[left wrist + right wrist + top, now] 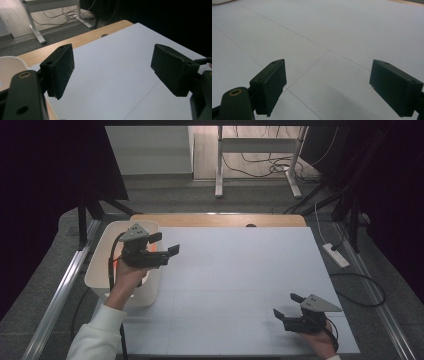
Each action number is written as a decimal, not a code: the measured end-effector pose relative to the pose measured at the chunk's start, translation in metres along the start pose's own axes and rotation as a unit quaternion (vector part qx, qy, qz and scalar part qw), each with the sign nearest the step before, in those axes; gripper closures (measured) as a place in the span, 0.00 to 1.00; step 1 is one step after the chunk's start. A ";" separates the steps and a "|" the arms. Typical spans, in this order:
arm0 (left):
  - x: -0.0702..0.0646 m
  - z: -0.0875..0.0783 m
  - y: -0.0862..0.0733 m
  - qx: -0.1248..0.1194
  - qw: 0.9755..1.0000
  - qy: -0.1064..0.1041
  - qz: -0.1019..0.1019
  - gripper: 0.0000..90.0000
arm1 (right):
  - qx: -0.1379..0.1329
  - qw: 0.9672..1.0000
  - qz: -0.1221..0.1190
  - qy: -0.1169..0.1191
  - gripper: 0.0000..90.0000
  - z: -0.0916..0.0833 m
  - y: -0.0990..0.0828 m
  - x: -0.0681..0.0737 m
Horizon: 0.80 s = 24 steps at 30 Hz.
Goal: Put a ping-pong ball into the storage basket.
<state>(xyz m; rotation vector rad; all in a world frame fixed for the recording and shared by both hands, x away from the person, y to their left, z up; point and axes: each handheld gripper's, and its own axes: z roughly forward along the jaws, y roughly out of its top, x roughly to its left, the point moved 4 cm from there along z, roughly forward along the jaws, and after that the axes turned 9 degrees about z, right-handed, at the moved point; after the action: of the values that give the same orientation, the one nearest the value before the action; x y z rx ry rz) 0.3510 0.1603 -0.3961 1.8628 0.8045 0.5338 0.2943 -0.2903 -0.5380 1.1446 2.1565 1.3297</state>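
Step in hand: the left gripper (pixel 169 243) hangs over the white bin (pixel 98 276) at the table's left edge, jaws wide apart with nothing between them. It reads as the moment between a drop into the bin and the next fetch.
Bin contents: something orange (pixel 116 263) glows just beneath the left gripper's body; what it is cannot be told.
Left hand pose: the forearm in a white sleeve (pixel 98 337) reaches up from the bottom edge, gripper held level, jaws pointing right across the white table sheet (pixel 240 270).
Right gripper (pixel 287 304): low near the table's front right corner, well apart from the bin, jaws spread and empty over bare sheet.
Next move, as a judgement: the left hand must clear the bin's rim before swinging out over the sheet.
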 end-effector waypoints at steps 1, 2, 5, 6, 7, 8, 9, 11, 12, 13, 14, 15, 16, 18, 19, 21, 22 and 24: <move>-0.003 0.000 0.001 -0.001 1.000 -0.005 0.002 0.22 | 0.000 1.000 0.001 0.000 0.15 0.000 0.000 0.000; -0.003 0.000 0.001 -0.001 1.000 -0.005 0.002 0.22 | 0.000 1.000 0.002 0.000 0.15 -0.001 0.000 0.000; -0.013 0.002 0.003 -0.008 1.000 -0.023 0.005 0.23 | 0.000 1.000 0.001 0.000 0.15 -0.001 0.000 0.000; -0.015 0.003 0.003 -0.008 1.000 -0.026 0.008 0.23 | 0.001 1.000 0.001 0.000 0.15 -0.001 0.000 0.000; -0.018 0.003 0.002 -0.008 1.000 -0.028 0.011 0.23 | 0.000 1.000 0.000 0.000 0.15 -0.001 0.000 0.001; -0.022 0.004 0.002 -0.010 0.999 -0.032 0.012 0.23 | -0.001 1.000 -0.001 0.000 0.15 -0.001 0.000 0.001; -0.025 0.004 0.002 -0.012 0.999 -0.036 0.012 0.23 | -0.001 1.000 -0.001 0.000 0.15 -0.001 0.000 0.001; -0.031 0.004 0.001 -0.014 0.999 -0.043 0.017 0.23 | 0.000 1.000 -0.001 0.003 0.15 -0.001 0.000 0.002; -0.035 0.004 0.000 -0.014 0.999 -0.046 0.021 0.23 | 0.000 1.000 -0.001 0.002 0.15 0.000 0.001 0.002; -0.040 0.005 -0.001 -0.011 0.998 -0.051 0.028 0.23 | 0.000 1.000 -0.002 0.002 0.15 0.000 0.001 0.002; -0.042 0.005 -0.003 -0.007 0.998 -0.053 0.033 0.23 | 0.000 1.000 -0.003 0.000 0.15 0.000 0.001 0.002; -0.046 0.005 -0.004 -0.006 0.998 -0.056 0.037 0.23 | 0.000 1.000 -0.003 0.000 0.15 0.000 0.001 0.002; -0.048 0.005 -0.006 -0.006 0.998 -0.058 0.038 0.23 | 0.000 1.000 -0.003 0.000 0.15 0.000 0.001 0.003; -0.055 0.004 -0.010 -0.008 0.997 -0.067 0.040 0.23 | 0.001 1.000 -0.004 -0.001 0.15 -0.001 0.001 0.004; -0.058 0.004 -0.012 -0.008 0.997 -0.070 0.041 0.23 | 0.001 1.000 -0.005 -0.002 0.15 -0.002 0.001 0.004; -0.064 0.005 -0.017 -0.010 0.996 -0.077 0.043 0.23 | -0.001 1.000 -0.004 -0.003 0.15 -0.002 0.001 0.004; -0.066 0.005 -0.019 -0.012 0.996 -0.079 0.043 0.23 | -0.001 1.000 -0.005 -0.004 0.15 -0.002 0.001 0.004; -0.072 0.006 -0.025 -0.014 0.995 -0.081 0.049 0.23 | 0.000 1.000 -0.004 -0.005 0.15 -0.002 0.000 0.004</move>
<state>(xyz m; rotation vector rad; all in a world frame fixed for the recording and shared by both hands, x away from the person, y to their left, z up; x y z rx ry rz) 0.2981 0.1107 -0.4214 1.8993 0.5974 0.4466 0.2904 -0.2880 -0.5364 1.1385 2.1524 1.3181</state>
